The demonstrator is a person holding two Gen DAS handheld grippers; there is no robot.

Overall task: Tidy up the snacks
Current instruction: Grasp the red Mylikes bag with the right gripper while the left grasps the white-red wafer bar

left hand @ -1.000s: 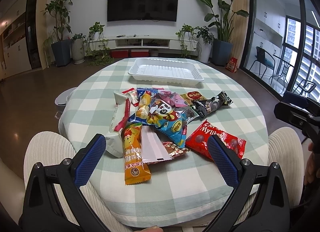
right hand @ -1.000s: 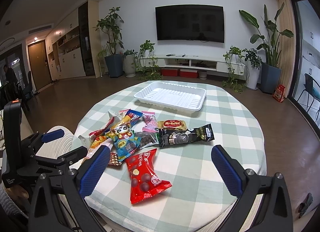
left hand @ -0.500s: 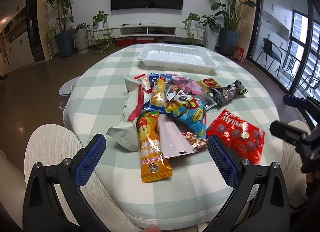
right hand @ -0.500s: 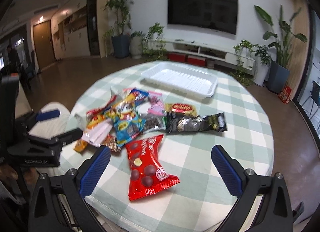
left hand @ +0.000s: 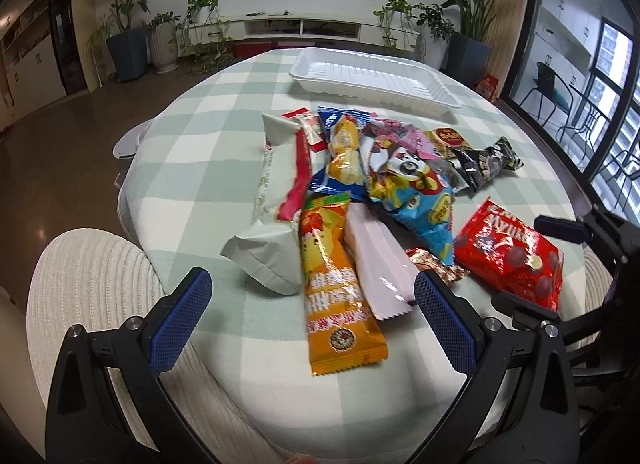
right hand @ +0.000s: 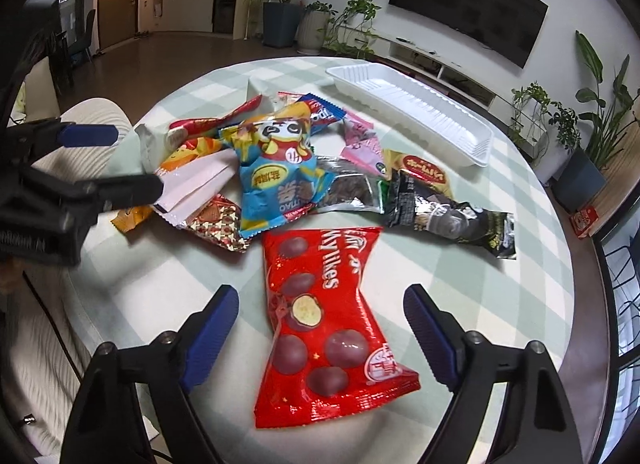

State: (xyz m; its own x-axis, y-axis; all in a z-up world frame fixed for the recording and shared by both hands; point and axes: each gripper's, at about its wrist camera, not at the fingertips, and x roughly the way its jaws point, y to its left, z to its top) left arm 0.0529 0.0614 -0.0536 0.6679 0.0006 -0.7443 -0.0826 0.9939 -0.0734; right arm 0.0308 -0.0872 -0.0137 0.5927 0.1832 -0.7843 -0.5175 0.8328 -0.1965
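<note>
- Heap of snack packets mid-table on the round table with green-white check cloth [left hand: 208, 152]; landmark is the red glossy chocolate-ball bag [right hand: 332, 316], lying apart at the near edge of the heap.
- Partly buried, only bits show: brown-gold patterned foil packet [right hand: 220, 224] under the blue panda-print bag [right hand: 276, 168]; dark clear-window packet [right hand: 348, 192] just beyond the red bag, also tucked under the panda bag.
- Pink small packet [right hand: 362, 144] half covered; print unreadable.
- Black long wrapper [right hand: 448, 220] beside the red bag's far end, not overlapped.
- Orange long packet [left hand: 336, 288], white-pink flat sachet [left hand: 376, 264] and pale green pillow pack [left hand: 272, 260] overlap on the heap's side away from the red bag.
- White ribbed plastic tray [left hand: 372, 76] well beyond the red bag, past the heap; nothing in it.
- Right gripper [right hand: 320, 324] spread wide, straddling the red bag, holding nothing; contact unclear.
- Left gripper [left hand: 312, 304] spread wide over the orange packet's near end, holding nothing.
- Cream ribbed seat cushion [left hand: 84, 284] cut off behind the left gripper.
</note>
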